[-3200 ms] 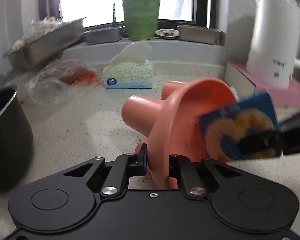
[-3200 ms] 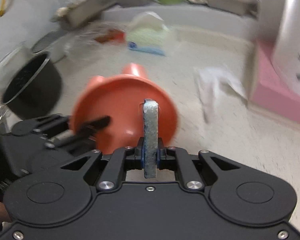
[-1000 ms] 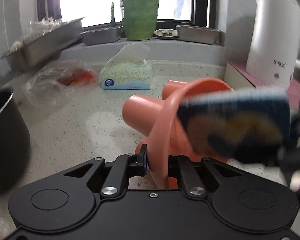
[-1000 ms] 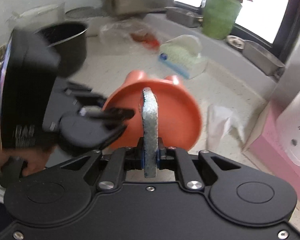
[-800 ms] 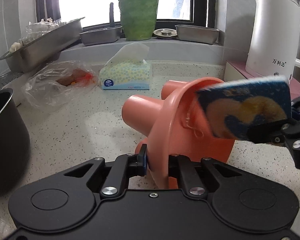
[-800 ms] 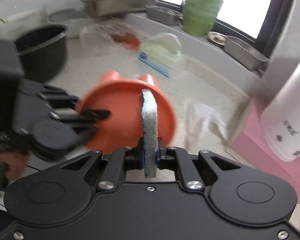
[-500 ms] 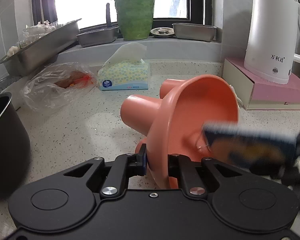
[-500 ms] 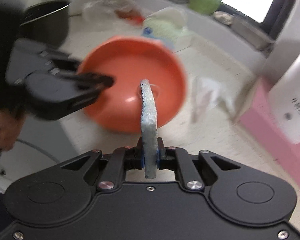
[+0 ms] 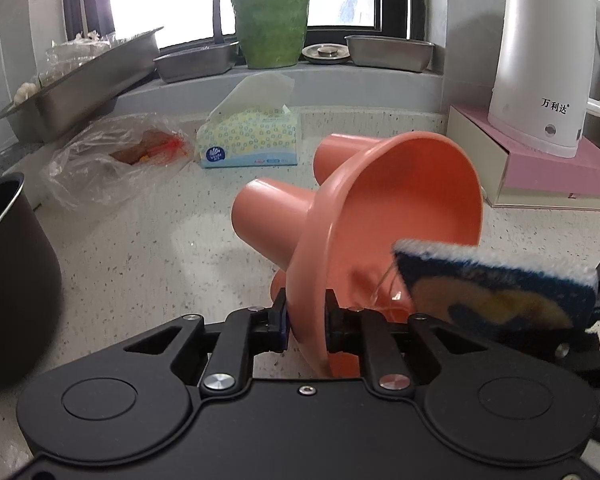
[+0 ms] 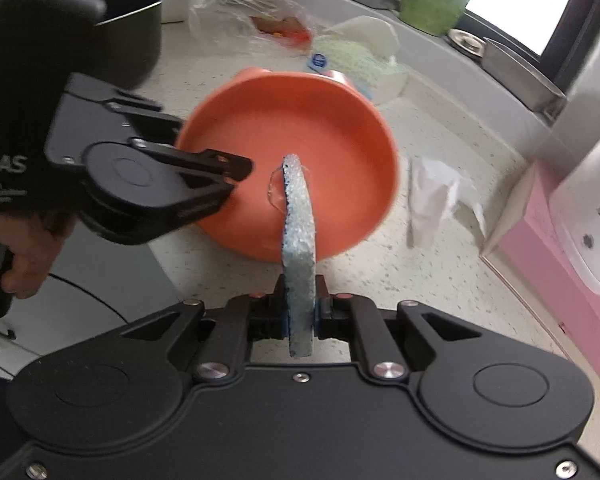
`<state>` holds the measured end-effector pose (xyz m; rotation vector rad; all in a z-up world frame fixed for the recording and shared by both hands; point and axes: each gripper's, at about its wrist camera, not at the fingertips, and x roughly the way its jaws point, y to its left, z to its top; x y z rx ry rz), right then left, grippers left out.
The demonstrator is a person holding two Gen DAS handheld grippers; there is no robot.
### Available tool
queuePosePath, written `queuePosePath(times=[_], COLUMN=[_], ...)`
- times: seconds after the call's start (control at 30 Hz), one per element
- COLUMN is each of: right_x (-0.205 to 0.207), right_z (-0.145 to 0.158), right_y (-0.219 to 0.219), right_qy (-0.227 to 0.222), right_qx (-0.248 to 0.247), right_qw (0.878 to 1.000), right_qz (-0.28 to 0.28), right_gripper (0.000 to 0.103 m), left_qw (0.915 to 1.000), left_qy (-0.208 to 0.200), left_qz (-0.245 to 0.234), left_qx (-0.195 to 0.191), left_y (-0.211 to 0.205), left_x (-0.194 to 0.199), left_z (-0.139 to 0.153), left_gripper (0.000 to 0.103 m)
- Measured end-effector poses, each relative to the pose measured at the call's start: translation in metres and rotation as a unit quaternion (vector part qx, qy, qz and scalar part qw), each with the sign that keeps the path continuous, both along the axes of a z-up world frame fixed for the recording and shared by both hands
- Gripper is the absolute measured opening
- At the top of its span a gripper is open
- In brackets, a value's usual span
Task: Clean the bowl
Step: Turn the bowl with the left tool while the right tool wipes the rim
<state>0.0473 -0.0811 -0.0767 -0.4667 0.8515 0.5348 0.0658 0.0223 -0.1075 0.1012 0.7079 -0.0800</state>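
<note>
Here the left tool (image 9: 306, 322) has the rim of the orange bowl (image 9: 400, 208) between its two fingers, and its jaws are opening slightly, though the pads still look to be touching the rim on both sides. The bowl is tipped on its side, its hollow facing to the right of this tool, with its stubby legs pointing left and away. In the right wrist view the same bowl (image 10: 300, 152) shows its open inside, and the left tool (image 10: 236, 178) reaches in from the left, gripped by a person's hand (image 10: 28, 256).

The right tool (image 10: 300, 312) is clamped tight on a blue sponge (image 10: 298, 240), which stands on edge straight ahead of its fingers. The far end of the sponge overlaps the bowl's inside near the lower rim; whether it touches the surface cannot be told. From the left wrist view the sponge (image 9: 496, 288) comes in from the right, just beside the bowl's mouth.

Beyond the bowl, on the speckled table (image 9: 148, 248), lie a tissue box (image 9: 250, 140) straight ahead and a clear plastic bag (image 9: 112, 156) to the left. A dark pot (image 9: 8, 272) sits near at far left. To the right, a white kettle (image 9: 548, 60) stands on a pink box (image 9: 552, 176). Farthest off, a green vase (image 9: 272, 20) and metal trays (image 9: 196, 62) line the window sill.
</note>
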Motion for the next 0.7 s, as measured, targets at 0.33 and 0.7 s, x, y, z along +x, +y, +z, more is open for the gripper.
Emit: queuePosePath(times=[0.33, 0.7], right_x=[0.001, -0.007], right_z=[-0.007, -0.02], right_y=[-0.001, 0.006], right_qy=[0.003, 0.013], right_qx=[0.006, -0.009], right_qw=[1.0, 1.0], right_qz=[-0.008, 0.001], right_gripper=[0.012, 0.012], left_qw=[0.9996, 0.9997], left_qy=[-0.008, 0.007], left_qz=[-0.02, -0.018], left_qx=[0.017, -0.013], left_y=[-0.006, 0.002], left_x=[-0.013, -0.017], left_z=[0.012, 0.023], left_gripper=[0.021, 0.025])
